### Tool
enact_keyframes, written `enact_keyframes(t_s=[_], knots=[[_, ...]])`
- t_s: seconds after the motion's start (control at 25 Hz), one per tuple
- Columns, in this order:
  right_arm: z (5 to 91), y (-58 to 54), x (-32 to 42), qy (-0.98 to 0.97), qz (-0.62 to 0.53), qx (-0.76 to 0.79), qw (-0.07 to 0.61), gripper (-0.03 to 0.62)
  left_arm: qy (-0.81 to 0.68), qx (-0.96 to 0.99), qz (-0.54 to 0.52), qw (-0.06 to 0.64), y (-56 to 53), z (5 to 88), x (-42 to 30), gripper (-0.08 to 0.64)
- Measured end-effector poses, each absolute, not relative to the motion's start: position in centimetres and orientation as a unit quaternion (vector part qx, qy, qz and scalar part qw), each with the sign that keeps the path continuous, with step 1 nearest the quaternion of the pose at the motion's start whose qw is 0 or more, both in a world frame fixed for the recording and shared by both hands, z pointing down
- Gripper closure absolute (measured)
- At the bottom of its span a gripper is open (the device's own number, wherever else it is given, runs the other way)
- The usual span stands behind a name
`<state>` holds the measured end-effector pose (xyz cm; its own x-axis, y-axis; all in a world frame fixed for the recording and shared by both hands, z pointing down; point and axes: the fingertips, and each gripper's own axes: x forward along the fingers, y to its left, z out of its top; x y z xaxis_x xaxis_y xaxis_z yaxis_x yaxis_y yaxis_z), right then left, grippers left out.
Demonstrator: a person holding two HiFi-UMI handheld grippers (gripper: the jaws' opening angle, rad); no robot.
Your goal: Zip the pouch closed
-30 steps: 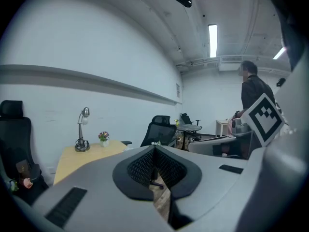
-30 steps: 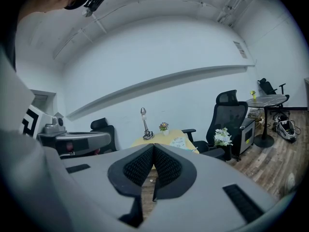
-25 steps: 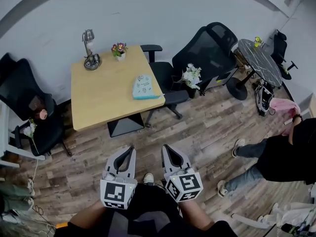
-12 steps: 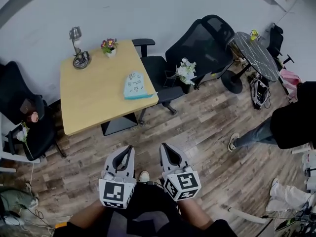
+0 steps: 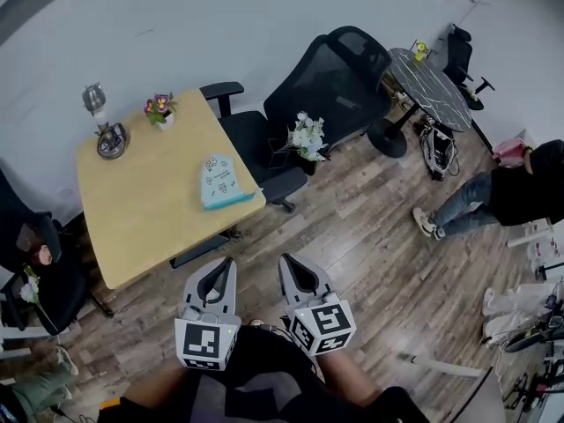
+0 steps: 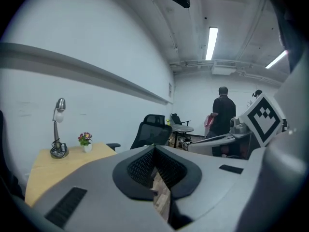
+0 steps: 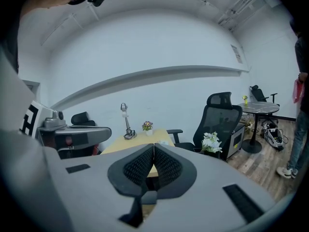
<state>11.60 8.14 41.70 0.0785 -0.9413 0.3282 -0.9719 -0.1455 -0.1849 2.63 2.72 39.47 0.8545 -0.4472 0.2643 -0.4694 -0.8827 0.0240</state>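
light-blue pouch (image 5: 218,181) lies flat on the wooden table (image 5: 141,218), close to the edge beside a black office chair (image 5: 317,86), well apart from both grippers. left gripper (image 5: 226,265) and right gripper (image 5: 286,263) hover side by side over the plank floor (image 5: 370,236), each with its fingers pressed together on nothing.

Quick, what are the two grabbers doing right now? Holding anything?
Left gripper: closed, holding nothing.
Right gripper: closed, holding nothing.
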Motion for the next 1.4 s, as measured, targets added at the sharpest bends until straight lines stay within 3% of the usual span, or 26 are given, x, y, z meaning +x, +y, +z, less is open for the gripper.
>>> enact_keyframes(t_s=[1.12, 1.4], knots=[[45.1, -7.4, 14.9, -0.658, 0.179, 0.701, 0.207, 0.575, -0.305, 0.943, 0.117, 0.067, -14.7, 40.8, -1.8, 0.551], [49.9, -8.8, 17.6, -0.693, 0.172, 0.627, 0.310, 0.573, -0.317, 0.935, 0.149, 0.055, -15.8, 43.2, 1.7, 0.551]])
